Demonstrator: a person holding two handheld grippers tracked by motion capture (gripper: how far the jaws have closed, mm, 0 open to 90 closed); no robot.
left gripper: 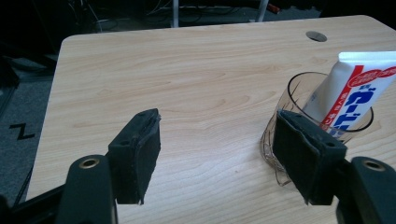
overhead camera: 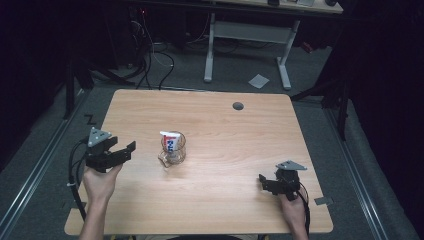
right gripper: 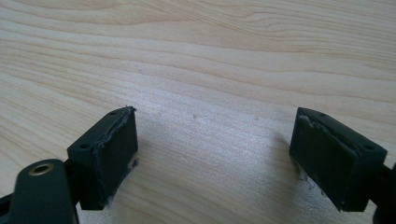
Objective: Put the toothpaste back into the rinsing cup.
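Centre of the high view: a clear glass [overhead camera: 173,151] stands on the table [overhead camera: 225,130] with a tube [overhead camera: 169,141] of toothpaste leaning inside it, its flat end up. The left gripper [overhead camera: 121,151] sits at the left of the frame, near the glass but apart from it, jaws spread and holding nothing. The right gripper [overhead camera: 263,182] waits at lower right, well apart, jaws also spread wide over bare wood.

My read: the glass is rigid, slick and breakable, so it wants a gentle squeeze across the wall. The tube looks light and soft, likely to dent, and is best pinched by the flat end above the rim.

The left gripper view brings out the tube's red and blue print, the thin rim and the cut pattern at the base. The high view gives the spacing between both grippers.
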